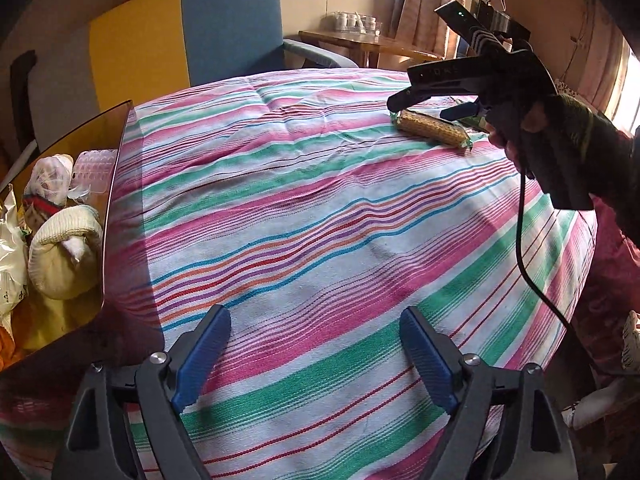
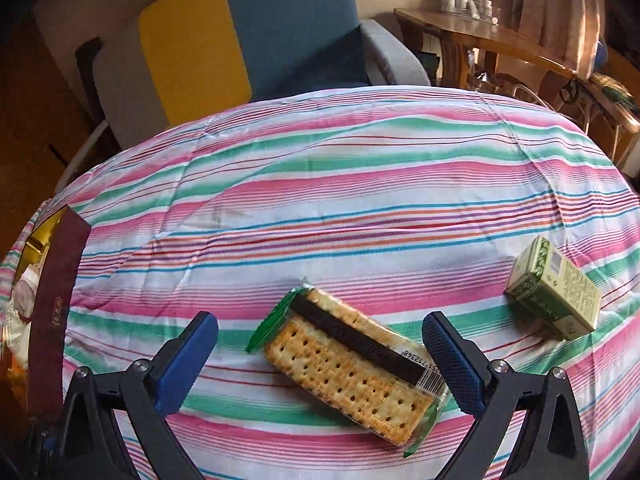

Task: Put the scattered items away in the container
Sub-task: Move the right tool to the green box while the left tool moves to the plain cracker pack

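Observation:
A clear packet of crackers [image 2: 352, 364] with green ends lies on the striped cloth, between the fingers of my right gripper [image 2: 320, 320]. That gripper is open and its blue pads stand clear of the packet on both sides. A small green carton [image 2: 554, 290] lies on its side to the right. From the left wrist view, the right gripper [image 1: 420, 109] hangs over the cracker packet [image 1: 432, 128] at the far right. My left gripper [image 1: 316, 320] is open over bare cloth, holding nothing. The brown-walled container [image 1: 116, 184] stands at the left, holding a cream knitted item [image 1: 60, 256], a clear plastic tray and bags.
The striped cloth [image 1: 320, 200] covers a rounded table. A blue and yellow chair [image 2: 248, 40] stands behind it, with a wooden side table [image 2: 480, 36] bearing cups at the back right. A hand in a dark sleeve [image 1: 572, 148] and a black cable are on the right.

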`<state>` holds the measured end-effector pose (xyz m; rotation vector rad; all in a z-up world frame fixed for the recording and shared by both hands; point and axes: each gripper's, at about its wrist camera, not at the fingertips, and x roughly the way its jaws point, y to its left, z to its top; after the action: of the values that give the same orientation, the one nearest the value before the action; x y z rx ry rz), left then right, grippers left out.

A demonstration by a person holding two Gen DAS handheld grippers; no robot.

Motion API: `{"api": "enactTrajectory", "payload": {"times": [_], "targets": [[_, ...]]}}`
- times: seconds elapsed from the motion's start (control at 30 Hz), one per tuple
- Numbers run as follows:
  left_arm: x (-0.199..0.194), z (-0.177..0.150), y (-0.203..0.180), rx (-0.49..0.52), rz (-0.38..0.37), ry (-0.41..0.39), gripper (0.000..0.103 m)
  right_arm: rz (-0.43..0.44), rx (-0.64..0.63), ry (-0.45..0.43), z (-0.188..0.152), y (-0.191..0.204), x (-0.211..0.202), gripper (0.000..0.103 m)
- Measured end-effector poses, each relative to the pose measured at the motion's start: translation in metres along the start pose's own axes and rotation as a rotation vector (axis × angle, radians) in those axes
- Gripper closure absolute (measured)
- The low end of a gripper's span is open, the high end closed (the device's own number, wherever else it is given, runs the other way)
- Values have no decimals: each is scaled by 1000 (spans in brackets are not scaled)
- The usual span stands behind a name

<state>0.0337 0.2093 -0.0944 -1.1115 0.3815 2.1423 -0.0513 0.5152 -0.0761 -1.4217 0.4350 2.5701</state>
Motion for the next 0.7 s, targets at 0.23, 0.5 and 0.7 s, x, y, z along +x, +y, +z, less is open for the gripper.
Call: {"api": "enactTrajectory", "payload": {"times": [0.23,0.5,0.7], "targets": [[0,0,1,-8,-2,-5,15,183,-125,68,-55,53,-14,0],[1,0,0,-11,1,-4,15,254,-197,77,-87,71,-43,0],[1,1,0,-12,6,5,15,2,-49,-65,-48,-14,-65,0]]}}
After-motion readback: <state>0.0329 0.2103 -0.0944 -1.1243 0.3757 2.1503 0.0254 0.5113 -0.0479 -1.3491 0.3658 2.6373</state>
